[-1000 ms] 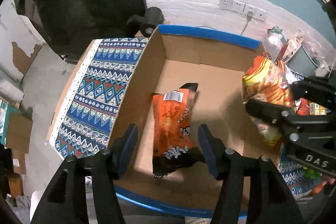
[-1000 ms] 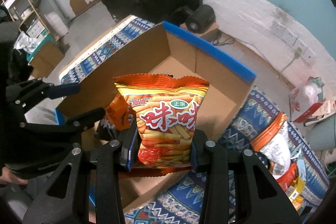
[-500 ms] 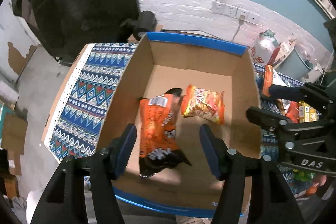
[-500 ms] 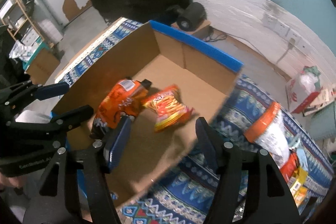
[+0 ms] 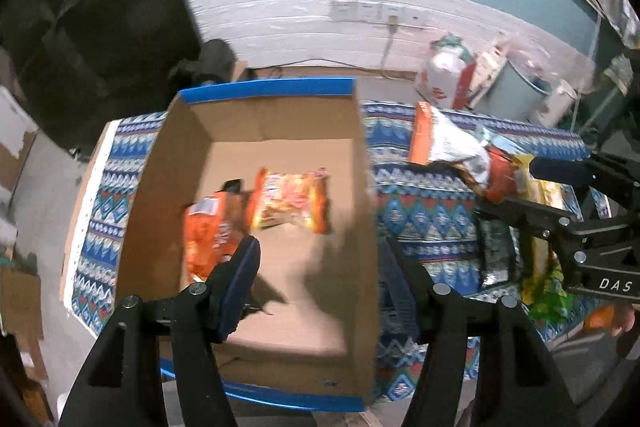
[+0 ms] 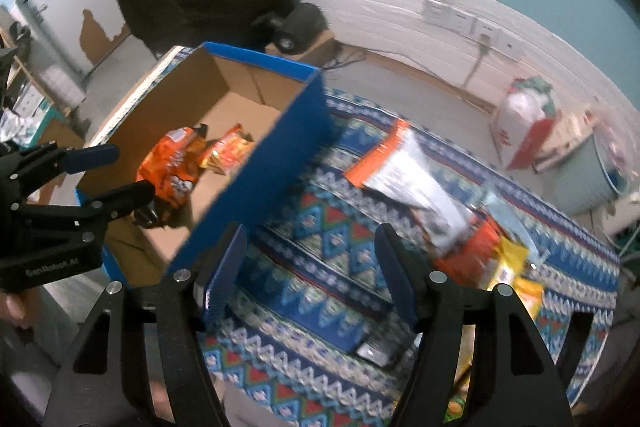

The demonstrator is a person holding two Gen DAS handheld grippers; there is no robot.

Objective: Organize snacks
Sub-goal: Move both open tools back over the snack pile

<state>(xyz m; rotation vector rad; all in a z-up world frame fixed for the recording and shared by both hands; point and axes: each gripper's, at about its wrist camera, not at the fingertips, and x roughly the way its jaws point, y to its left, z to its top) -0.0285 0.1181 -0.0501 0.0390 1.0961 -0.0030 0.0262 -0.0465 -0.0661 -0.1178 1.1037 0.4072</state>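
Note:
A cardboard box with blue rims (image 5: pixel 264 89) (image 6: pixel 288 163) stands on the patterned tablecloth. Inside it lie an orange snack bag (image 5: pixel 208 231) (image 6: pixel 172 163) and a red-yellow fries bag (image 5: pixel 292 199) (image 6: pixel 228 153). My left gripper (image 5: pixel 320 267) is open and empty above the box's near half. My right gripper (image 6: pixel 310 259) is open and empty over the cloth, just right of the box. Loose snacks lie to the right: an orange-and-silver bag (image 5: pixel 444 143) (image 6: pixel 408 171), and red and yellow packets (image 6: pixel 496 259).
The blue patterned tablecloth (image 6: pixel 320 239) covers the table. A dark packet (image 6: pixel 376 347) lies near the front edge. A white bag (image 5: pixel 440 75) and a grey bin (image 5: pixel 516 91) stand on the floor behind. A black object (image 6: pixel 296 27) sits behind the box.
My right gripper let go of the fries bag, which now lies in the box beside the orange bag. Both grippers have moved to the right; the right one is now over the cloth.

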